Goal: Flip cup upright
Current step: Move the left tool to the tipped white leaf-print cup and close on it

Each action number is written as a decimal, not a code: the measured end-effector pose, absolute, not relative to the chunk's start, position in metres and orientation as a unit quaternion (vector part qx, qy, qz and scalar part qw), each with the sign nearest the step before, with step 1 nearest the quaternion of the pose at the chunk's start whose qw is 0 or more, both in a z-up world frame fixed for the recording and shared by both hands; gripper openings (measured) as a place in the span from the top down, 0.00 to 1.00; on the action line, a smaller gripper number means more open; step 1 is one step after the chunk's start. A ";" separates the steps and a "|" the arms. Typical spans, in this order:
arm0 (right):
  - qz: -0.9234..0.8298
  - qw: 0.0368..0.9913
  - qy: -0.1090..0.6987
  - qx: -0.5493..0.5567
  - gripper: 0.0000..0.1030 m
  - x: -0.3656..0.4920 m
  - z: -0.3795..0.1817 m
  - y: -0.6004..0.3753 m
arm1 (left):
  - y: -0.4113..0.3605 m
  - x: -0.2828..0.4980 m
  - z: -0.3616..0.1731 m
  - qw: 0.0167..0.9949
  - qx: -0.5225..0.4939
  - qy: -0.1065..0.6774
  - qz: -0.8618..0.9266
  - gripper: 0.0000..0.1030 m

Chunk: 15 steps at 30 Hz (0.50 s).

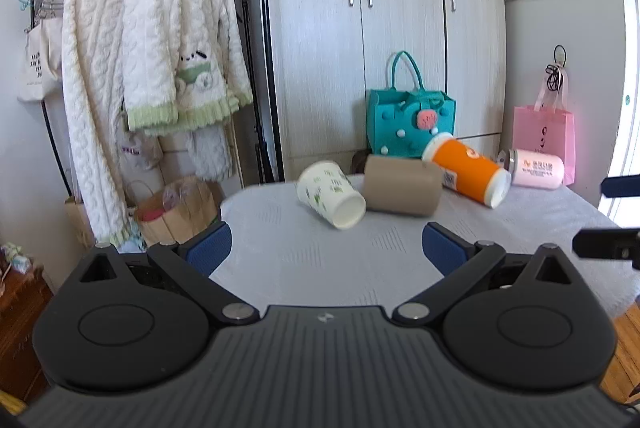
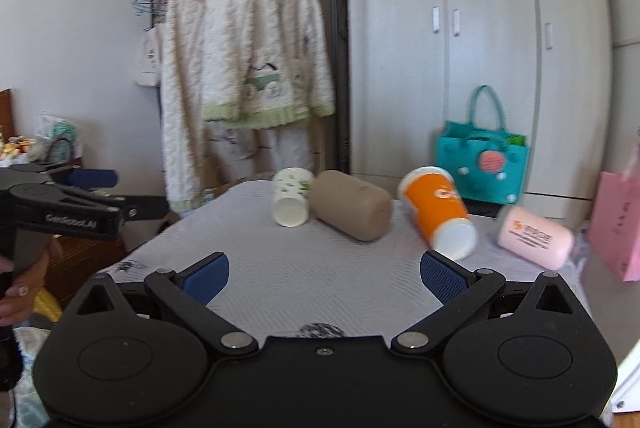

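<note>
Four cups lie on their sides in a row on the counter (image 1: 288, 260): tan cup (image 1: 400, 189), orange cup (image 1: 464, 173), pink cup (image 1: 538, 167), white cup (image 1: 330, 193). Left claw (image 1: 326, 248) and right claw (image 2: 324, 278) both gape, holding nothing. Only the right view shows the person's hand (image 2: 22, 292).

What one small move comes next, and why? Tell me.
Probably ease the right hand-held gripper forward toward the orange cup. It lies on its side on the table, base toward the camera, nearest that gripper, whose jaws are open and empty.
</note>
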State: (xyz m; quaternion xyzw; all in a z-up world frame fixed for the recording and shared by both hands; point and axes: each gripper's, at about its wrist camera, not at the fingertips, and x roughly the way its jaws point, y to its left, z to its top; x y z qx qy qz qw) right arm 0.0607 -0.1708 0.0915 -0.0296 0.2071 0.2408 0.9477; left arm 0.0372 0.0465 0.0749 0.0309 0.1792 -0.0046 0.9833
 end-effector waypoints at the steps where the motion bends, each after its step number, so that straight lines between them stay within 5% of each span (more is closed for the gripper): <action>1: 0.254 0.943 0.213 -0.027 0.00 0.066 0.093 -0.167 | 0.050 0.042 0.078 0.984 0.031 0.177 -0.004 0.00; 15: 0.339 0.901 0.255 -0.085 0.05 0.158 0.093 -0.085 | 0.118 0.132 0.058 0.968 -0.097 0.228 -0.041 0.00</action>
